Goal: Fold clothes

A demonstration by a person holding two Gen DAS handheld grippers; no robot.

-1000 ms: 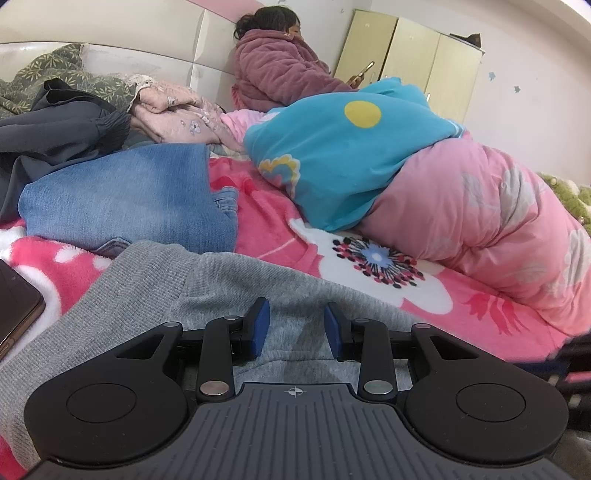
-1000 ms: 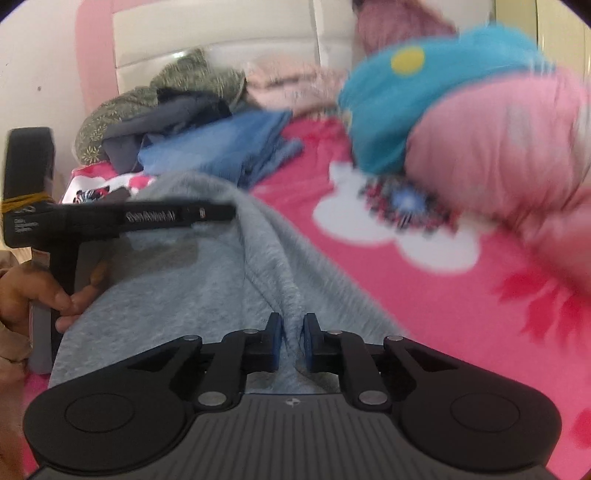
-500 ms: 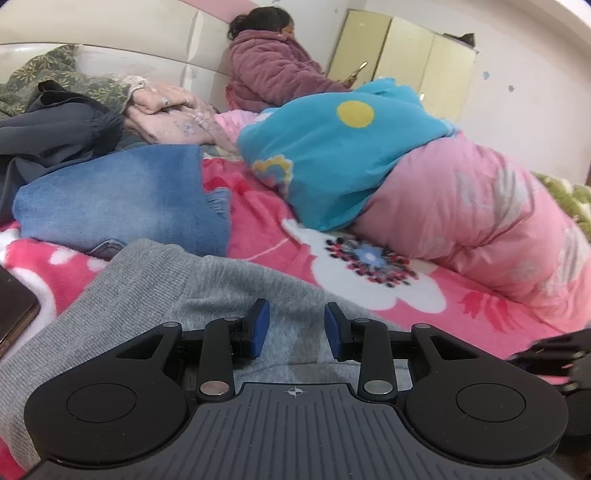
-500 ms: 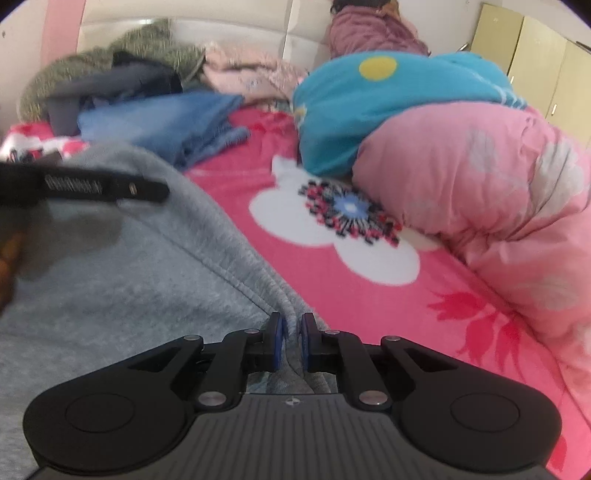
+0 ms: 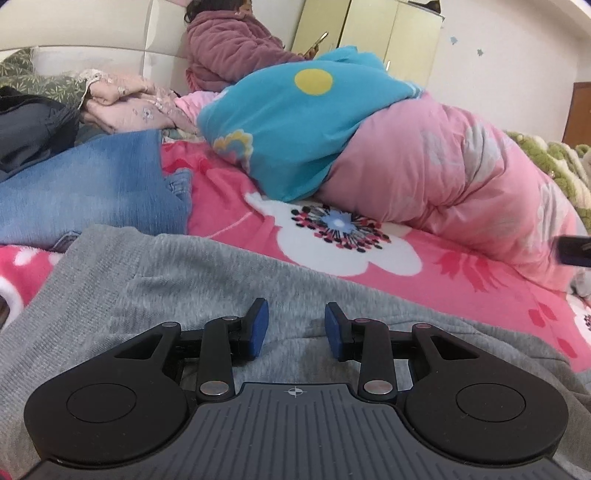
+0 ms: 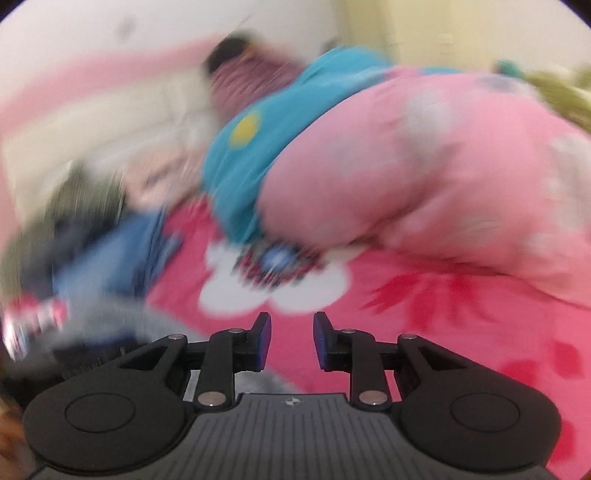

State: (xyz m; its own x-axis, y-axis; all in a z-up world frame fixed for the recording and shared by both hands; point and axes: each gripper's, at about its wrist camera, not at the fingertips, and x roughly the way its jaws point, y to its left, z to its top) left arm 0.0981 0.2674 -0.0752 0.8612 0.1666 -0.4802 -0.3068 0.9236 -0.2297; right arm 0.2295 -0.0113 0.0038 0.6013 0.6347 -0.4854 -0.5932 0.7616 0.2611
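Observation:
A grey knit garment [image 5: 192, 280] lies spread over the pink flowered bedspread [image 5: 424, 288], filling the near part of the left wrist view. My left gripper [image 5: 295, 326] hovers just above it, open, with only grey cloth showing between the blue pads. The right wrist view is smeared by motion. There my right gripper [image 6: 291, 341] is open over the pink bedspread [image 6: 424, 317], nothing between its fingers, and a blurred bit of the grey garment [image 6: 122, 317] lies to its lower left.
Folded blue jeans [image 5: 92, 188] and a dark garment [image 5: 33, 129] lie at the back left. A blue and pink quilt [image 5: 406, 158] is heaped on the right. A person in a mauve robe [image 5: 229, 48] sits against the headboard. Yellow wardrobe doors [image 5: 369, 33] stand behind.
My right gripper has opened and let go of the grey garment's edge, and swings fast to the right. The left gripper stays open and has dipped slightly over the cloth.

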